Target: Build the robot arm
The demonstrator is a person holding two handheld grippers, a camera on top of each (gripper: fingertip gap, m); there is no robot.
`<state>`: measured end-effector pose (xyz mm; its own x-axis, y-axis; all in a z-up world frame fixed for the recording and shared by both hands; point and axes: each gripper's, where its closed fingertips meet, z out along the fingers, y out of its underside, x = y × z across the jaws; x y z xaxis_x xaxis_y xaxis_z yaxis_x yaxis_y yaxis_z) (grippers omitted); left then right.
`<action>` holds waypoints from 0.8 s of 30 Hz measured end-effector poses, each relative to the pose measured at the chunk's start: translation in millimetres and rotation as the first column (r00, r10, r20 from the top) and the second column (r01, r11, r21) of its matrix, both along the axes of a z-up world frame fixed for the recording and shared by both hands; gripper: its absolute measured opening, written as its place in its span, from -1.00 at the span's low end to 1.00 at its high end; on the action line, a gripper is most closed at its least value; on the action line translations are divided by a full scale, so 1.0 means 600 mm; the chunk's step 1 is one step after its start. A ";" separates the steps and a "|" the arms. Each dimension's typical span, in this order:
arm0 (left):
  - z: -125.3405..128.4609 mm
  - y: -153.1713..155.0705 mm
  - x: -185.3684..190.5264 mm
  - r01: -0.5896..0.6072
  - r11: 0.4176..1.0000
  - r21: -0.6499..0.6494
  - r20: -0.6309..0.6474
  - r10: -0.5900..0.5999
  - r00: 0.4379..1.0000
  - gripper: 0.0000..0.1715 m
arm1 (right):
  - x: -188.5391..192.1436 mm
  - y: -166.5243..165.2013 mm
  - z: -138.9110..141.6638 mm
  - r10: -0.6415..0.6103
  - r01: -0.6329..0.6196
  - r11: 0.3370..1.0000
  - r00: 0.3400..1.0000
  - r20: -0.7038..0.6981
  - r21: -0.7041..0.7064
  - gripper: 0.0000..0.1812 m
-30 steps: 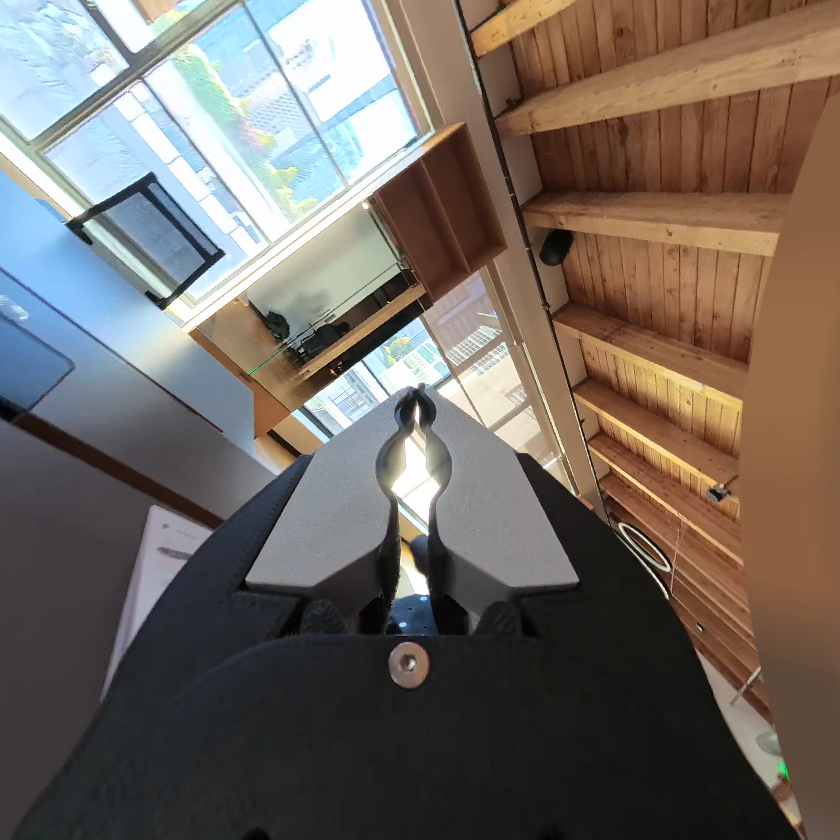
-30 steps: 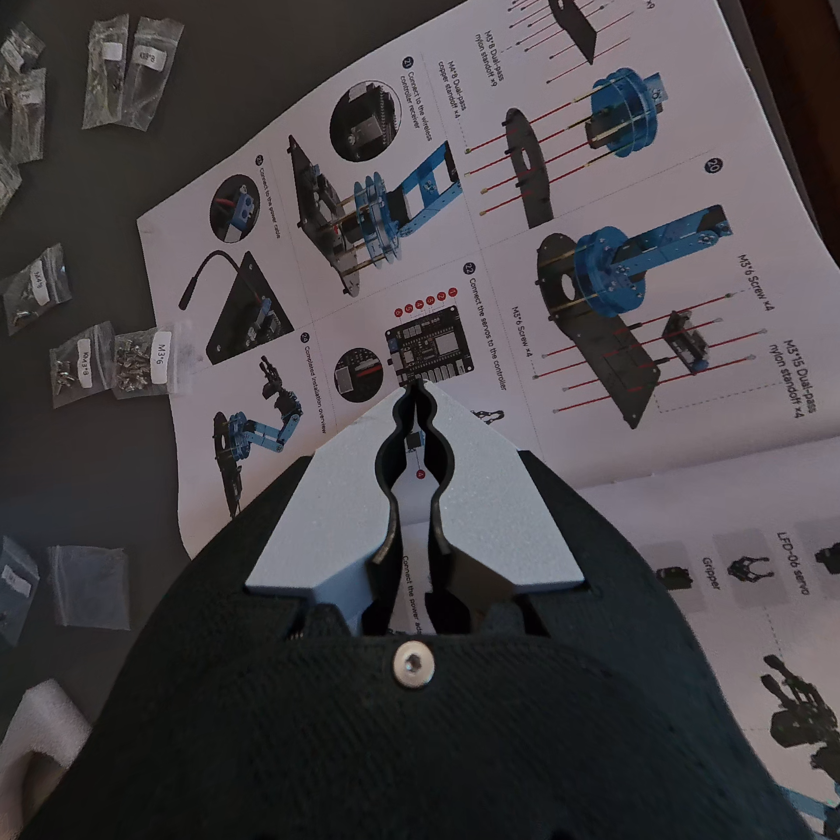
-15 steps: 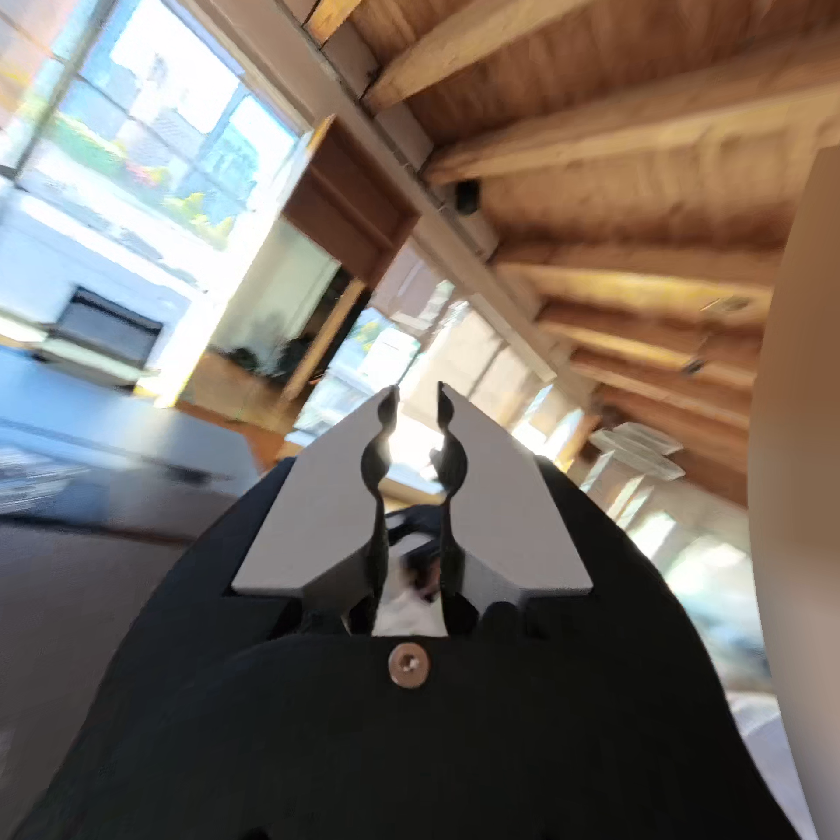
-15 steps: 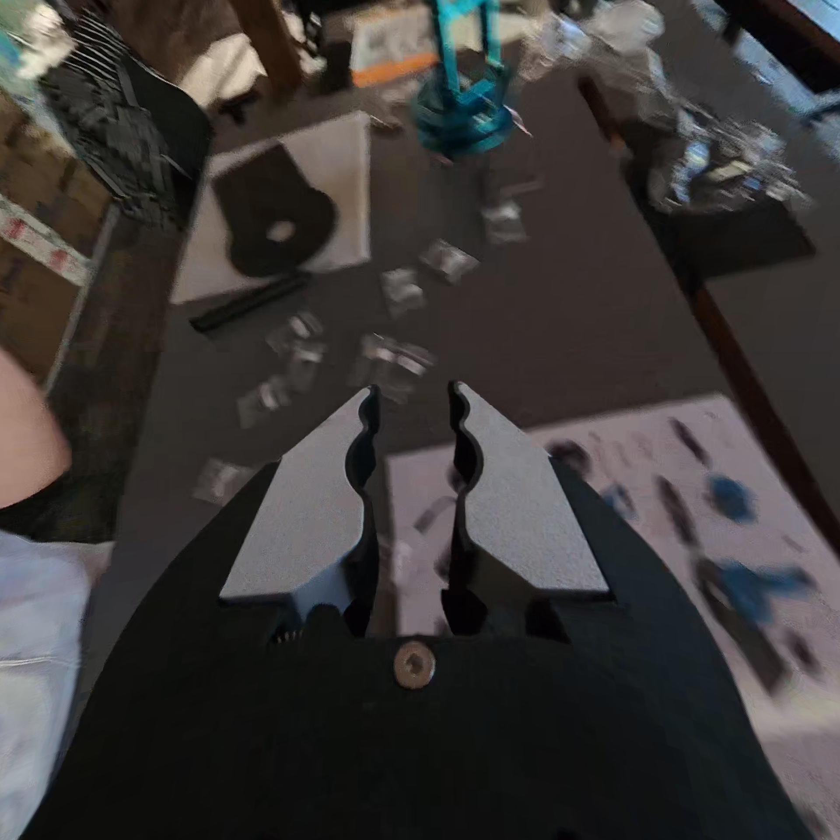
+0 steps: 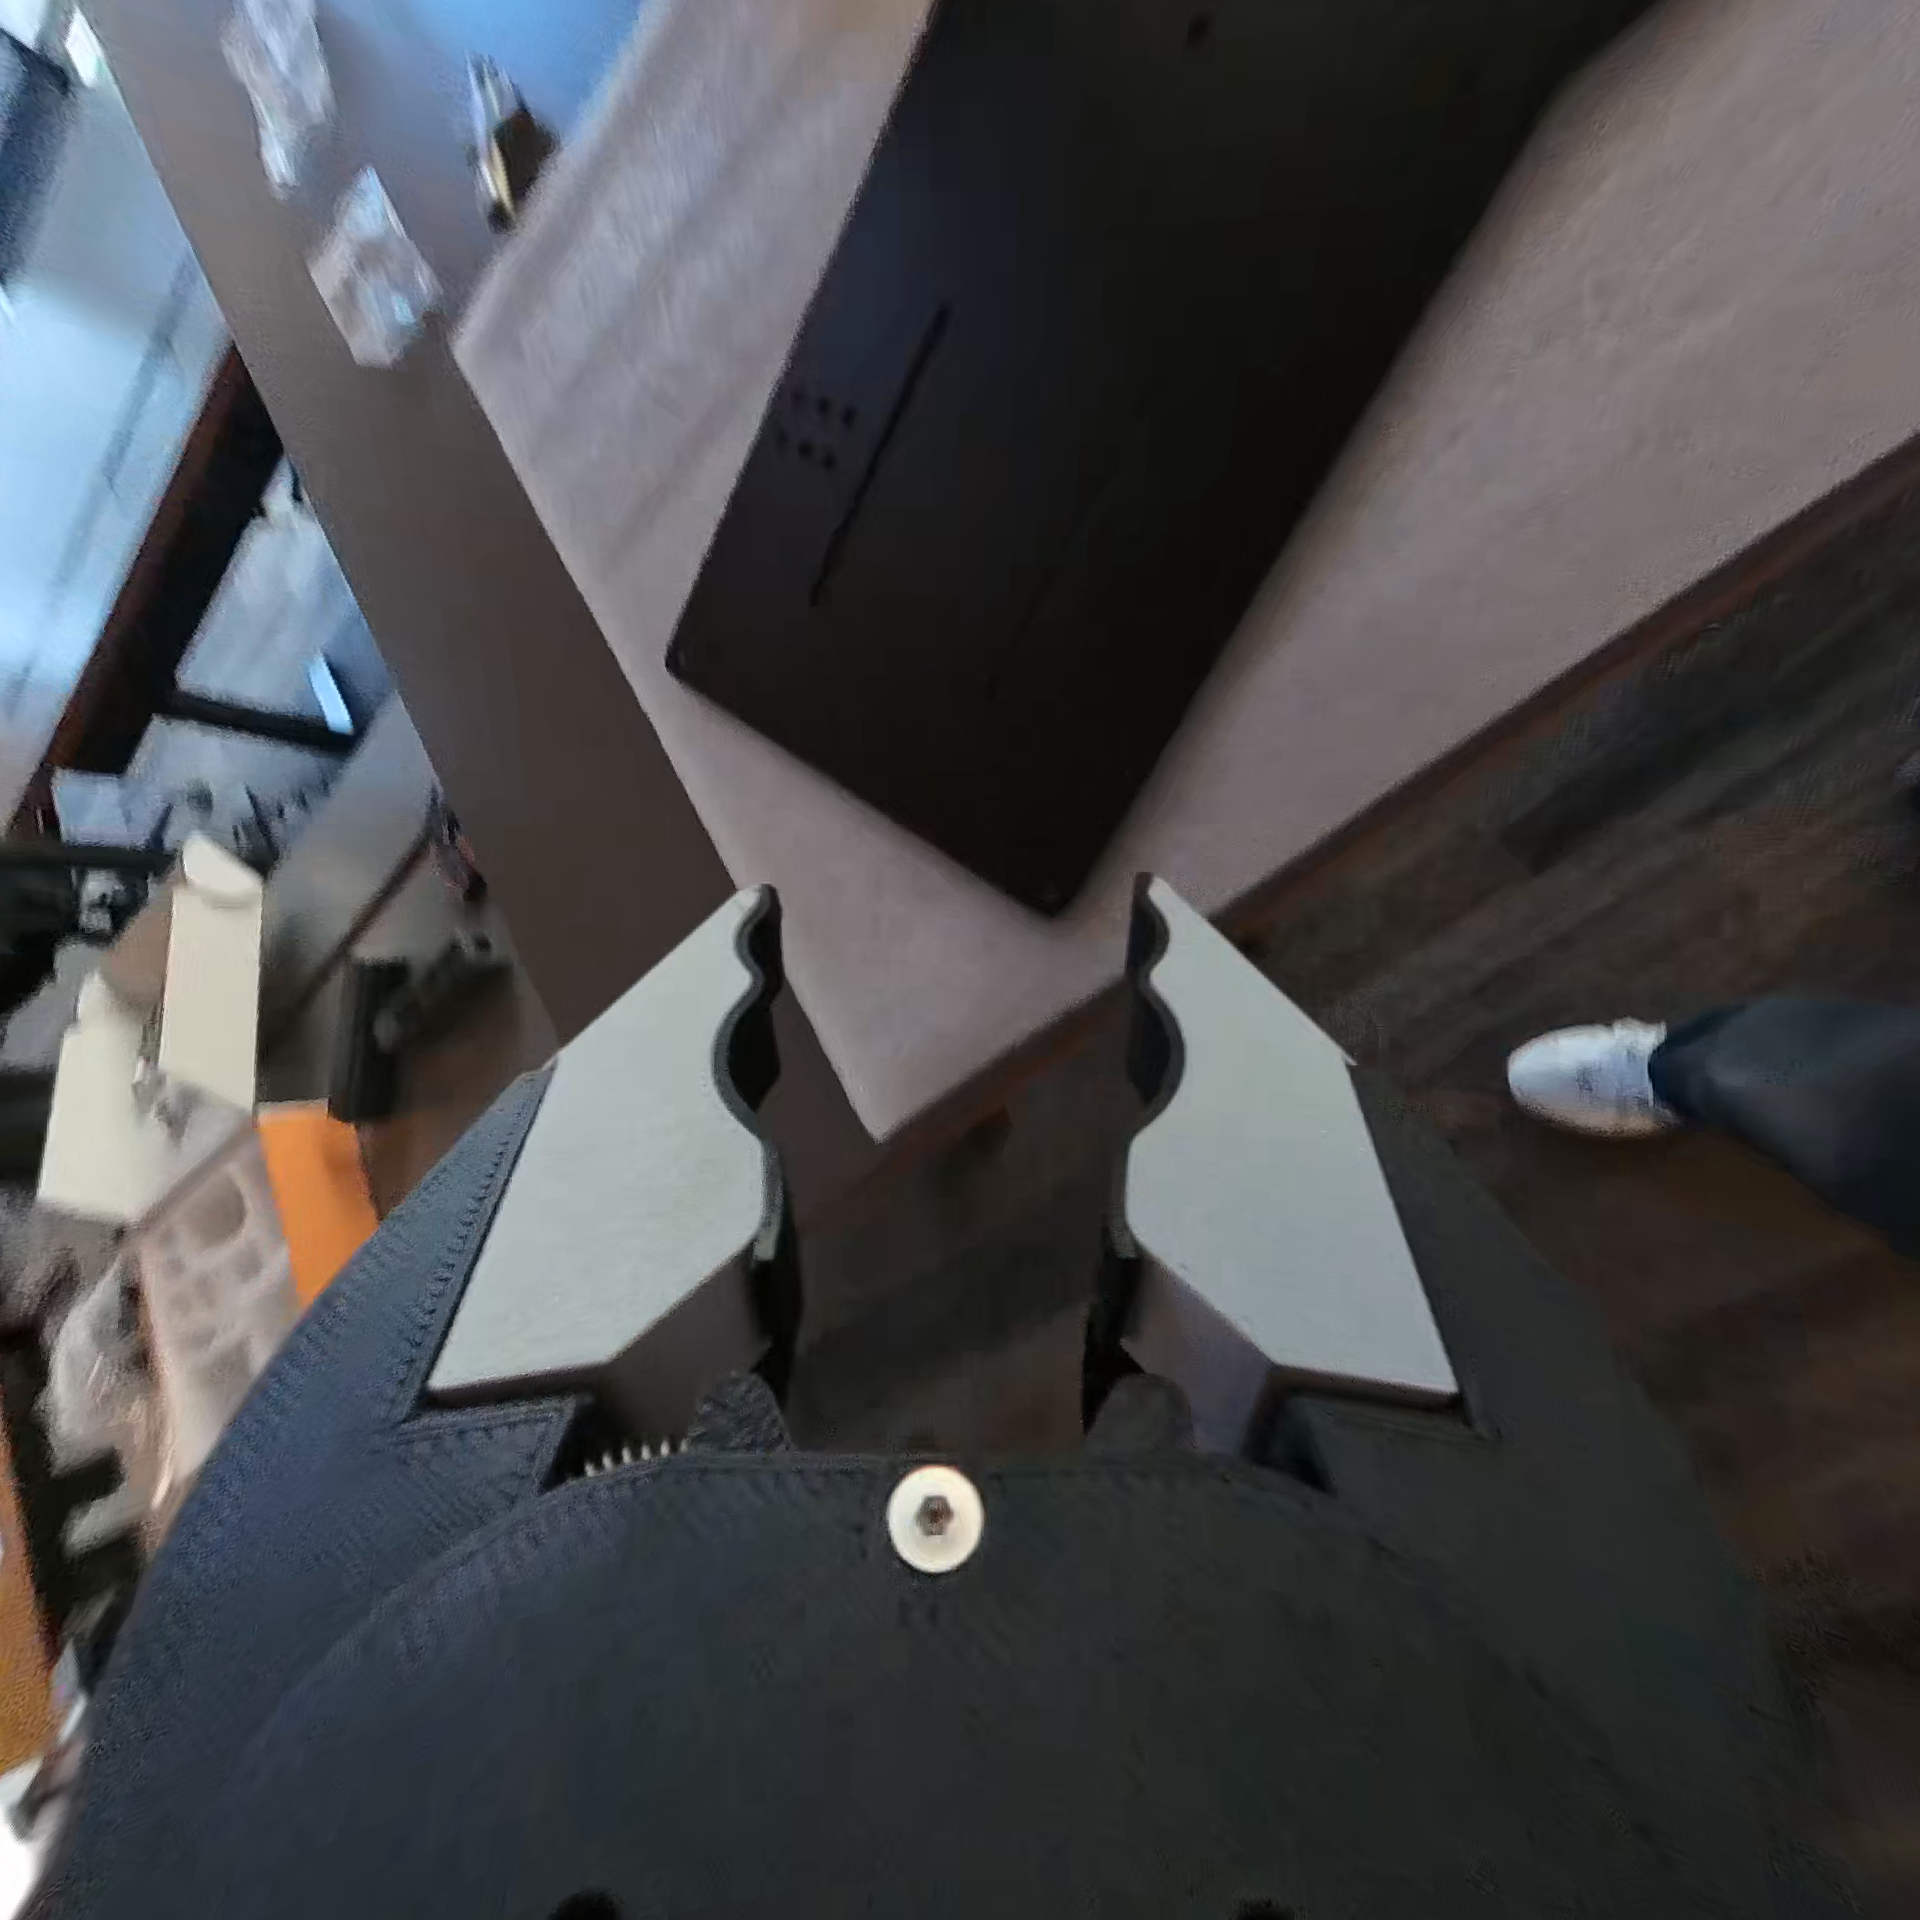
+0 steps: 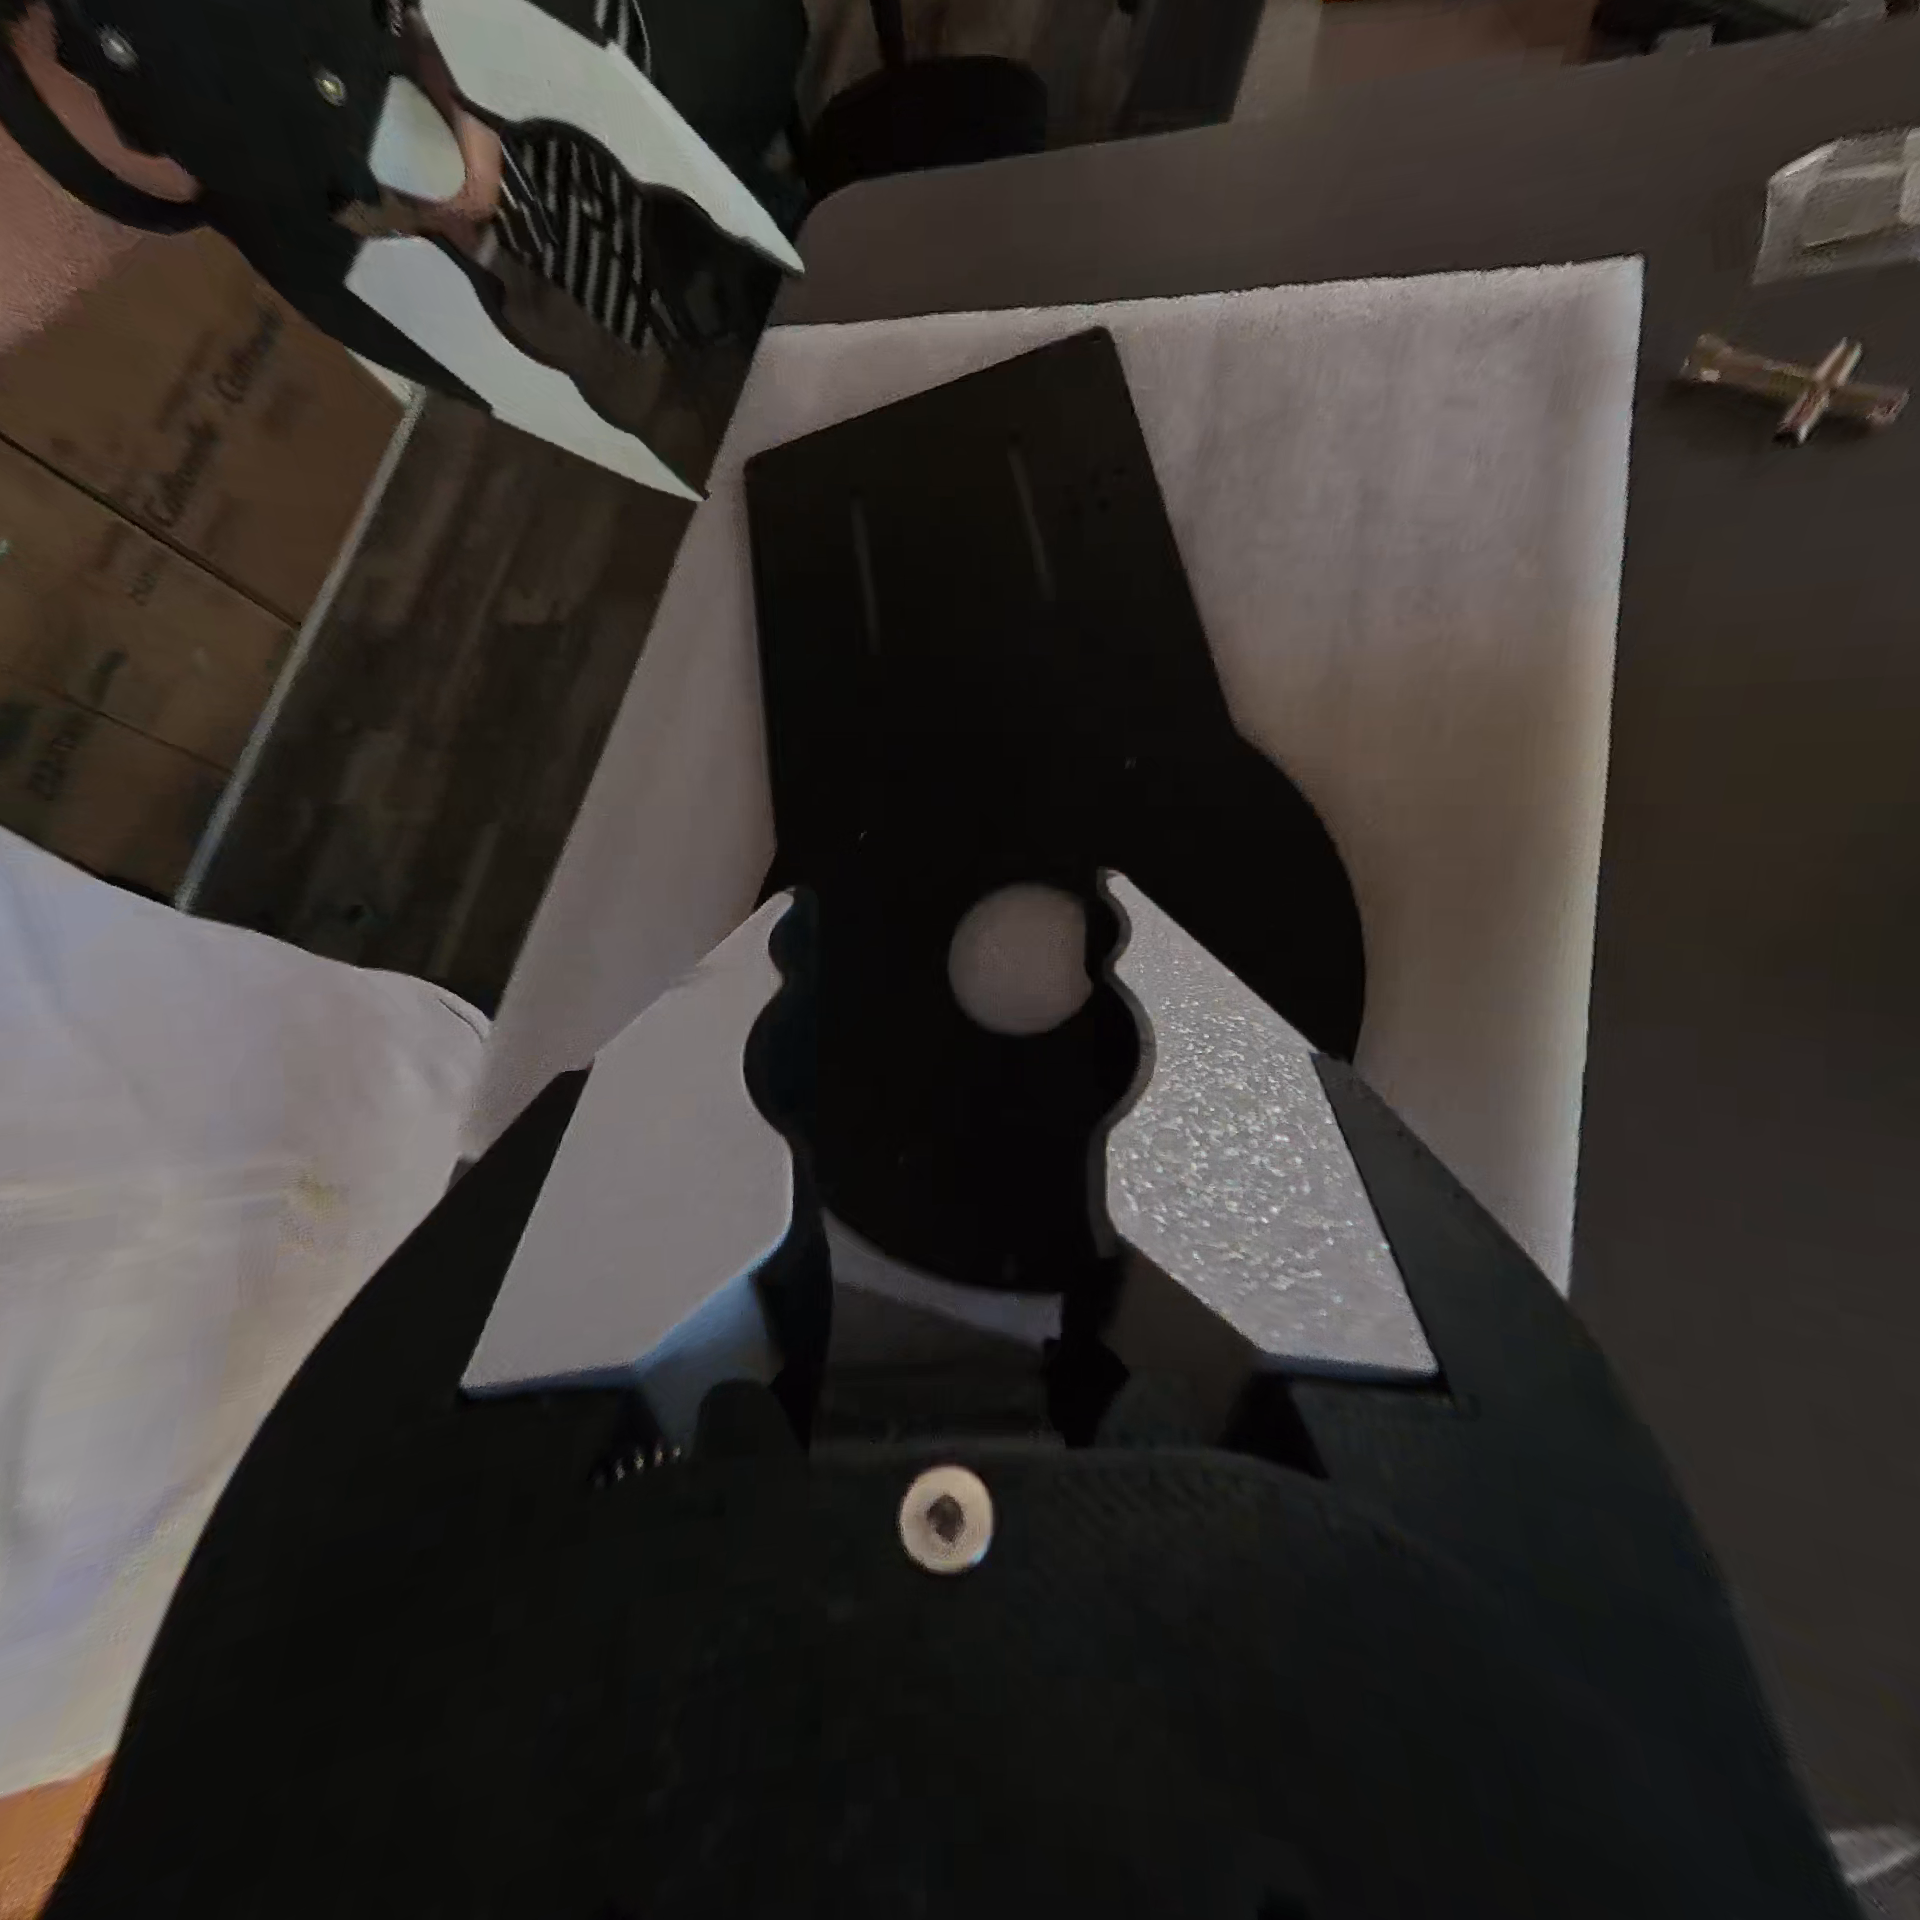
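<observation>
Now my right claw [image 6: 951,904] gapes wide over the black plate [image 6: 966,644] on white foam [image 6: 1403,520]; my left claw [image 5: 951,914] hangs open, empty, above the tabletop [image 5: 1621,343].

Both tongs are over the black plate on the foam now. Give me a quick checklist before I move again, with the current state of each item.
1. Right tongs open: ok, jaws stand wide apart.
2. Left tongs open: ok, wide gap, nothing between the fingers.
3. Right tongs lined up on black plate: ok, its round hole shows between the fingers.
4. Plate lying flat on white foam sheet: ok.
5. Right tongs touching the plate: cannot tell.
6. Picture sharpness: not ok, both views show motion blur.
</observation>
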<state>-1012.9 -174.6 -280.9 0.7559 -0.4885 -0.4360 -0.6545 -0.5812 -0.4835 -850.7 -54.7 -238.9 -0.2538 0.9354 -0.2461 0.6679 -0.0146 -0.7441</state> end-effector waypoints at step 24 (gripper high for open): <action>-0.016 0.243 0.131 0.561 0.741 -0.369 0.609 -0.263 0.748 -0.34 | -0.028 -0.091 -0.072 -0.271 0.275 0.609 0.954 -0.130 0.744 -0.47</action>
